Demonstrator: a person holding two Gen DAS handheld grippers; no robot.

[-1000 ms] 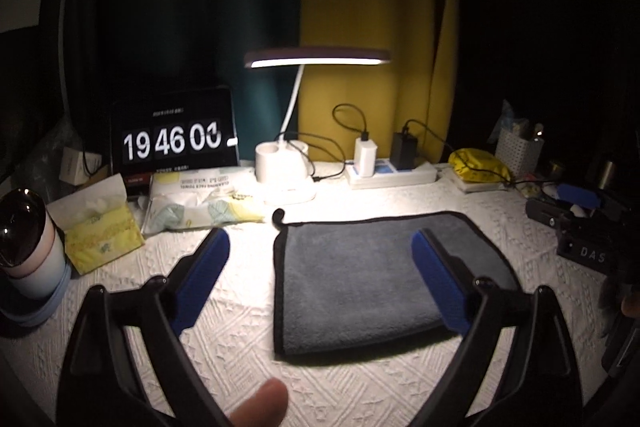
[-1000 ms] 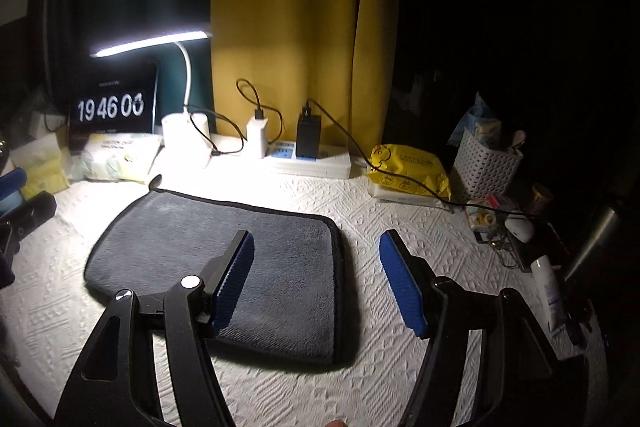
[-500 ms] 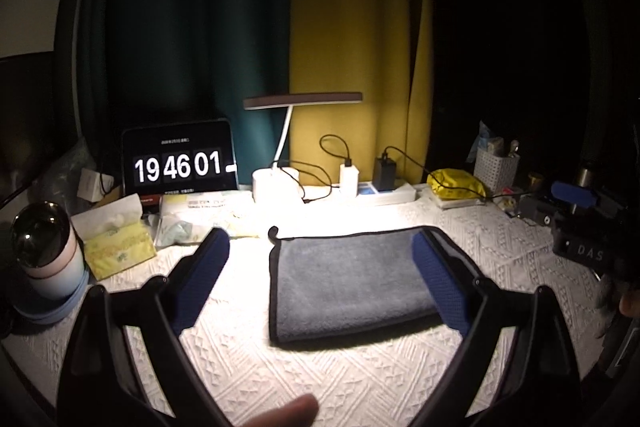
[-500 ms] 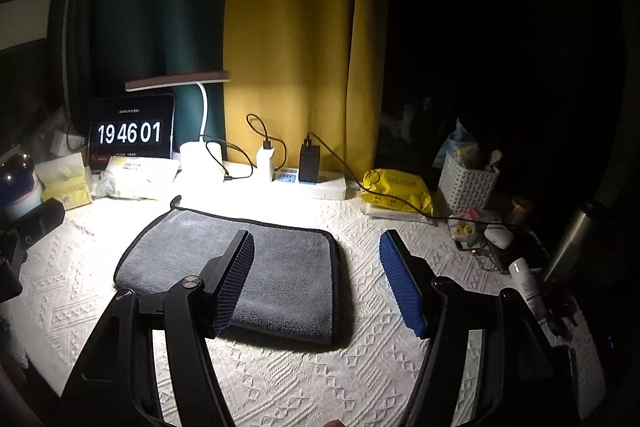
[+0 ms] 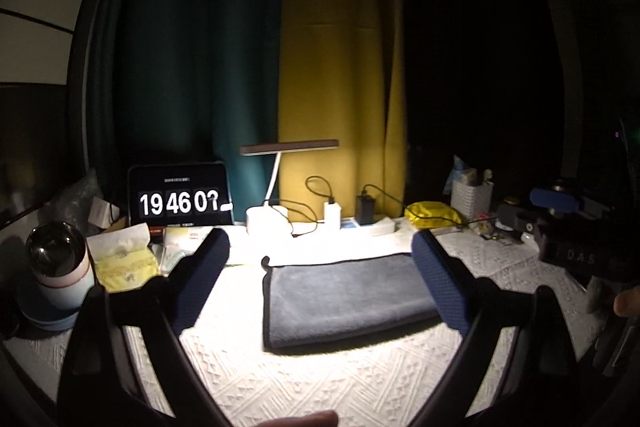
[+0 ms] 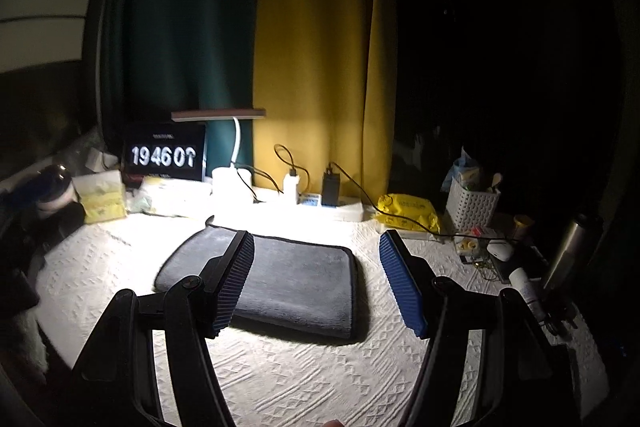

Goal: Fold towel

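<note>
A grey towel (image 5: 348, 295) with a dark hem lies flat in a folded rectangle on the white textured table cover, also in the right wrist view (image 6: 292, 279). My left gripper (image 5: 320, 279) is open and empty, raised above and in front of the towel, apart from it. My right gripper (image 6: 316, 279) is open and empty, also raised in front of the towel. The right gripper shows at the right edge of the left wrist view (image 5: 568, 223).
A lit desk lamp (image 5: 276, 187), a tablet clock (image 5: 180, 195), a power strip with chargers (image 5: 356, 221) and a yellow pouch (image 5: 432, 215) line the back. Tissue pack (image 5: 120, 259) and a cup (image 5: 60, 275) stand left. White basket (image 6: 472, 207) and bottles (image 6: 568, 255) stand right.
Both grippers have pulled back and up from the towel, so it looks smaller and farther. The towel has not moved. The clock has advanced.
</note>
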